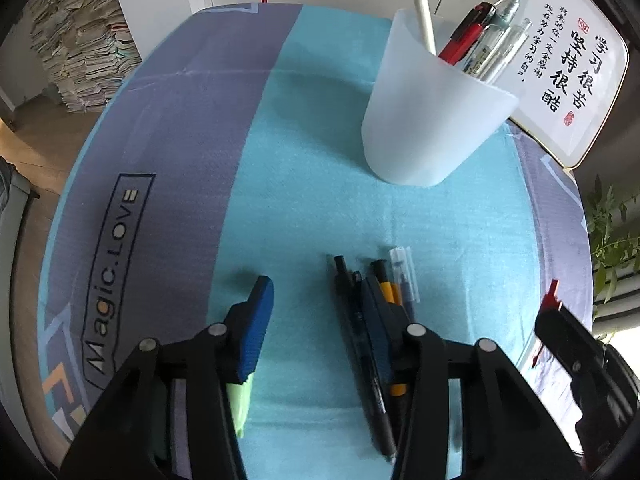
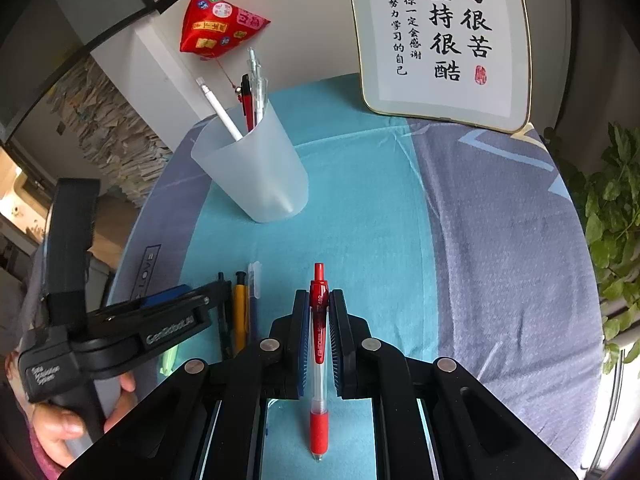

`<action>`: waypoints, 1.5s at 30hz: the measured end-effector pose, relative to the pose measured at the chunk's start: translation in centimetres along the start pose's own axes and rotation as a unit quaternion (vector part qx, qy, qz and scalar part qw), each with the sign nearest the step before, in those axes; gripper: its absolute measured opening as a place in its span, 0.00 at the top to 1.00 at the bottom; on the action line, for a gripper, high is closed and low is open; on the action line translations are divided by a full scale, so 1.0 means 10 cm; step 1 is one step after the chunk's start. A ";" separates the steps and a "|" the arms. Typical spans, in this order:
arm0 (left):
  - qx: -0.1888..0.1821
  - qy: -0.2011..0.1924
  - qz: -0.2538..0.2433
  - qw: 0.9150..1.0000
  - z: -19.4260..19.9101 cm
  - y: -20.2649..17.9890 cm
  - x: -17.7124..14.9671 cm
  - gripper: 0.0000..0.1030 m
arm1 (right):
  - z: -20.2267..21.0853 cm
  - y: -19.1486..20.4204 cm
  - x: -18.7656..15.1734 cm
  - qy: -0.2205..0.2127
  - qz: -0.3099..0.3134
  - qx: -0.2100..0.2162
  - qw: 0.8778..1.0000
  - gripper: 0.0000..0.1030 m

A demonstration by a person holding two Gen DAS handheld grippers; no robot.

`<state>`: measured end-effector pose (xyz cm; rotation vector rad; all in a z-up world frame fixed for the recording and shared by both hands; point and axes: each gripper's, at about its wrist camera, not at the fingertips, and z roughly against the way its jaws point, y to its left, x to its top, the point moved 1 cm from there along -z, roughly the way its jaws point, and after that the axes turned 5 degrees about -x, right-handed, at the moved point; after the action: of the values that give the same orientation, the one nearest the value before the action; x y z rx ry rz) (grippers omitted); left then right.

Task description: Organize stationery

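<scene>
A frosted plastic cup stands on the blue tablecloth with a white, a red-black and some clear pens in it. Three pens lie side by side near me: a black one, an orange one and a clear blue one. My left gripper hangs open just above them; its right finger covers part of the orange pen, and the black pen lies just inside that finger. My right gripper is shut on a red click pen, held lengthwise above the cloth.
A framed calligraphy board leans behind the cup. A leafy plant is off the table's right edge. A red ornament hangs by the wall. Stacked papers fill the far left. A hand grips the left tool.
</scene>
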<state>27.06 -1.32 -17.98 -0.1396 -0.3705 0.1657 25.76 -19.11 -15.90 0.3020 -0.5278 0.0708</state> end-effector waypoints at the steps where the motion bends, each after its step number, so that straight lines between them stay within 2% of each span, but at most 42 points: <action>1: 0.004 0.000 -0.004 1.000 -0.01 -0.02 0.01 0.57 | 0.01 -0.01 -0.01 0.000 0.000 0.001 1.000 0.90; 8: 0.022 -0.006 -0.012 1.000 -0.07 -0.09 0.05 0.59 | 0.02 -0.06 -0.04 0.000 -0.007 0.001 1.000 0.90; 10: 0.029 -0.015 -0.021 0.999 -0.07 -0.12 0.04 0.70 | 0.02 -0.07 -0.03 0.001 -0.010 0.001 1.000 0.90; 11: 0.025 -0.020 -0.028 0.999 -0.06 -0.14 0.03 0.87 | 0.01 -0.07 -0.03 0.001 -0.011 0.002 1.000 0.90; 16: -0.008 -0.013 -0.037 0.999 0.03 -0.13 -0.01 0.88 | 0.07 -0.04 -0.03 -0.005 -0.007 0.000 1.000 0.90; 22: -0.034 -0.040 -0.041 0.998 0.36 -0.07 -0.03 0.88 | 0.24 0.02 -0.01 -0.026 -0.004 -0.003 1.000 0.90; 26: -0.049 -0.072 -0.052 0.995 0.66 -0.06 -0.07 0.88 | 0.43 0.09 -0.01 -0.057 -0.002 -0.008 0.998 0.90; 33: -0.052 -0.124 -0.083 0.987 1.01 -0.12 -0.15 0.89 | 0.73 0.23 -0.03 -0.097 0.009 -0.011 0.995 0.90; 45: -0.067 -0.162 -0.093 0.980 1.35 -0.05 -0.23 0.93 | 0.94 0.30 -0.04 -0.118 0.012 -0.018 0.993 0.90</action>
<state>19.95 -0.82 -6.22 -0.2106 -0.7164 -0.0231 20.47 -19.09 -7.59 0.2705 -0.7673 0.0500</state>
